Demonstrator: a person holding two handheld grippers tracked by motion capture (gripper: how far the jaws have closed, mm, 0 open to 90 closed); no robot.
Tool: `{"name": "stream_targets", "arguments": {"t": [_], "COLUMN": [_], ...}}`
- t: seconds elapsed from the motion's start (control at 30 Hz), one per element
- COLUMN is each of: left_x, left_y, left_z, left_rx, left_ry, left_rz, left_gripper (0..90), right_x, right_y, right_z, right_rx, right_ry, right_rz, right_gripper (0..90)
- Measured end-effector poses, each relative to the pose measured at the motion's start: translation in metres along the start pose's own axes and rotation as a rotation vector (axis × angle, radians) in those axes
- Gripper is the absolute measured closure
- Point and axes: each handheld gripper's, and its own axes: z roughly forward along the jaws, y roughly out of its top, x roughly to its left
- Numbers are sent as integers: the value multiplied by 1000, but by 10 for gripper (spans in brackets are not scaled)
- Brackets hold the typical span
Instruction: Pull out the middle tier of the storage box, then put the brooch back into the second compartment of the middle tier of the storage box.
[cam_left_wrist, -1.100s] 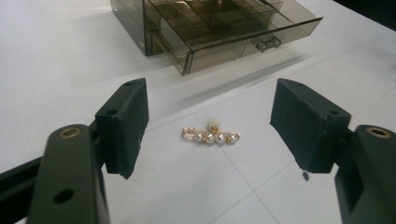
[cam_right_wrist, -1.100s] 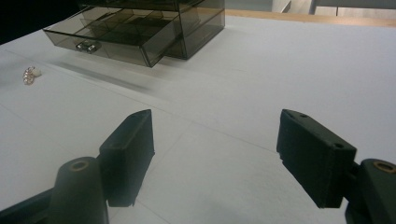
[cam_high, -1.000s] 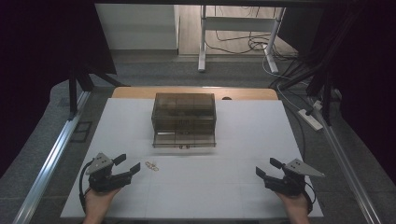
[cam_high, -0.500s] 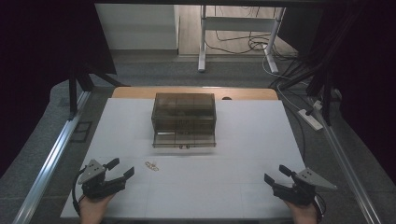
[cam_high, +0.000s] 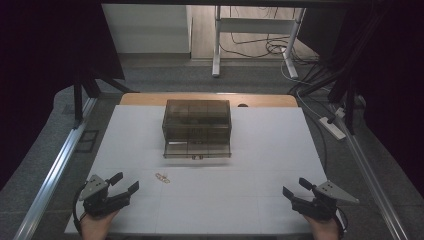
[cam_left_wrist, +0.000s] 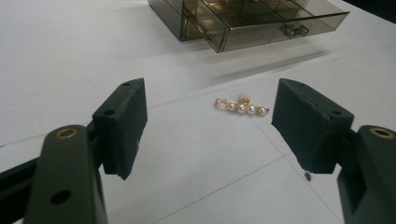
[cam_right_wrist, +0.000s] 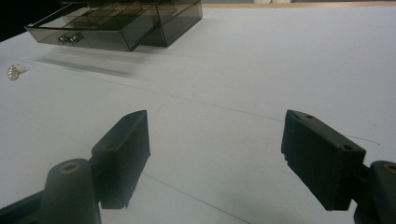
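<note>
Two claws are spread and empty; the left claw (cam_left_wrist: 210, 126) is nearer, the pearl clip (cam_left_wrist: 242, 106) at its 12 o'clock, long axis crosswise.

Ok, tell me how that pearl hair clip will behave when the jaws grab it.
The pearl clip looks small and thin, so probably light and apt to slide on the smooth table. It lies flat, likely hard to get under. Its round beads may slip between flat pads.
</note>
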Motion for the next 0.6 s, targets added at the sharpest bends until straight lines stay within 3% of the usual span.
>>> {"name": "stream_targets", "arguments": {"t": [0.3, 0.6], "left_x": [-1, -11], "left_y": [1, 10], "left_z": [3, 13], "left_rx": [5, 29], "left_ry": [-26, -41], "left_rz": [-24, 17], "left_gripper": [288, 324], "right_x": [2, 4], "right_y": [1, 1], "right_z": [4, 5], "right_rx": [18, 22], "right_ry": [-1, 11], "right_rz": [-16, -32], "right_gripper": [231, 230]}}
